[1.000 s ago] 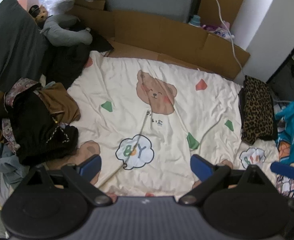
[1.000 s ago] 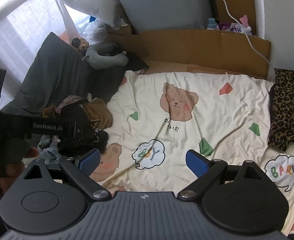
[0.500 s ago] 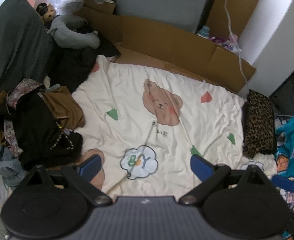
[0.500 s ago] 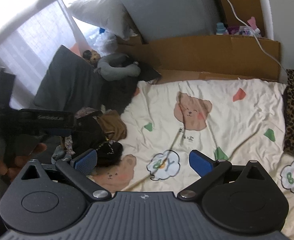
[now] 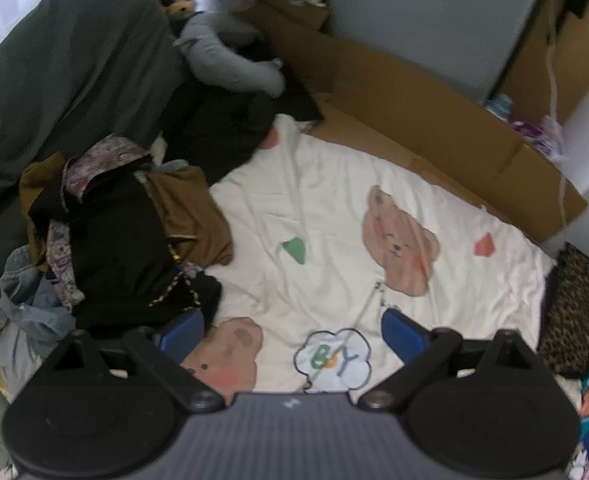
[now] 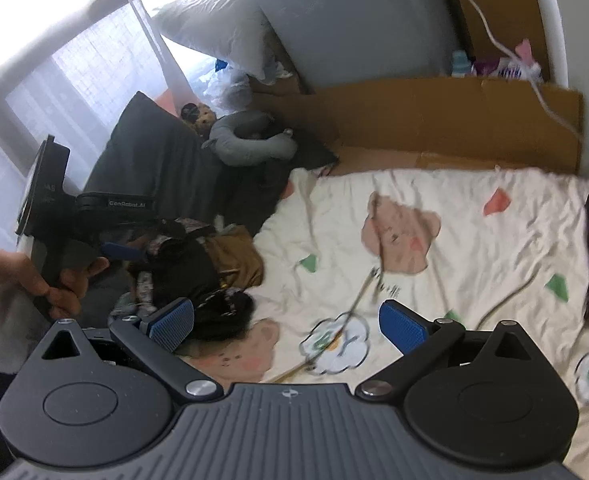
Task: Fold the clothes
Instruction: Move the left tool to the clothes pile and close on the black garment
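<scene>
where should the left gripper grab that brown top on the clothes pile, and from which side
Probably the brown top is best pinched at its loose lower edge, where it spills off the clothes pile onto the bear-print sheet. Come in from the sheet side with the open left gripper: that edge lies bare there, while its other side is tucked under the black garment.

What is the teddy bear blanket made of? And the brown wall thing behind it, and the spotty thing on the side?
The blanket looks like soft matte cotton-type cloth: it wrinkles and lies limp. The brown wall looks like plain cardboard: flat, dull, with straight fold creases and a cut edge. The spotty thing looks like leopard-print fabric, maybe plush; it is too blurred to be sure.
</scene>
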Demonstrator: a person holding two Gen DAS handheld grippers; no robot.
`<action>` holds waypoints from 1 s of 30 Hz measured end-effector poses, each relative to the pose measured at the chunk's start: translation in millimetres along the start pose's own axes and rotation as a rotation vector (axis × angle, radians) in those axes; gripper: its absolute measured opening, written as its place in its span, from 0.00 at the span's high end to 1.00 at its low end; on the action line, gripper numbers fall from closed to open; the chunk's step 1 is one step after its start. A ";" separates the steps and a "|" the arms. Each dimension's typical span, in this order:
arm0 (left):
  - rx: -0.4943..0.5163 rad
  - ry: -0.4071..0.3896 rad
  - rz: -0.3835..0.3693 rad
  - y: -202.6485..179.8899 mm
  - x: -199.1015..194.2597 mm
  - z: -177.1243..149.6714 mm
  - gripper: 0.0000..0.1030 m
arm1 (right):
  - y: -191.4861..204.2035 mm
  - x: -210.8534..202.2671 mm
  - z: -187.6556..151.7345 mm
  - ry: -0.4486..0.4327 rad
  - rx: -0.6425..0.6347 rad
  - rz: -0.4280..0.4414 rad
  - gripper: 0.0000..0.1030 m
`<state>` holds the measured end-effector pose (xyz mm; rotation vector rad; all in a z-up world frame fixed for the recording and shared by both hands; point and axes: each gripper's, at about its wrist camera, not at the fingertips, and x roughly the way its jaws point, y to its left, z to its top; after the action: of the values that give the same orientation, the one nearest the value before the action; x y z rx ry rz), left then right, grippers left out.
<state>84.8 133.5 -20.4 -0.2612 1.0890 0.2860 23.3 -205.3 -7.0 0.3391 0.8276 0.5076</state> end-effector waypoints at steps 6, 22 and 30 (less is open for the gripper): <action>-0.049 -0.006 0.041 15.0 16.2 14.0 0.06 | -18.6 16.7 0.4 -0.018 0.032 0.109 0.00; -0.219 0.023 0.185 66.5 82.4 43.7 0.06 | -71.9 68.3 -21.5 -0.097 0.009 0.161 0.00; -0.334 0.077 0.287 115.5 116.7 32.5 0.07 | -97.9 105.9 -33.5 -0.008 -0.049 0.052 0.00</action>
<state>121.5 264.1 -118.4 -0.4161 1.1528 0.7221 86.6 -225.1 -139.3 0.3181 0.7992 0.5734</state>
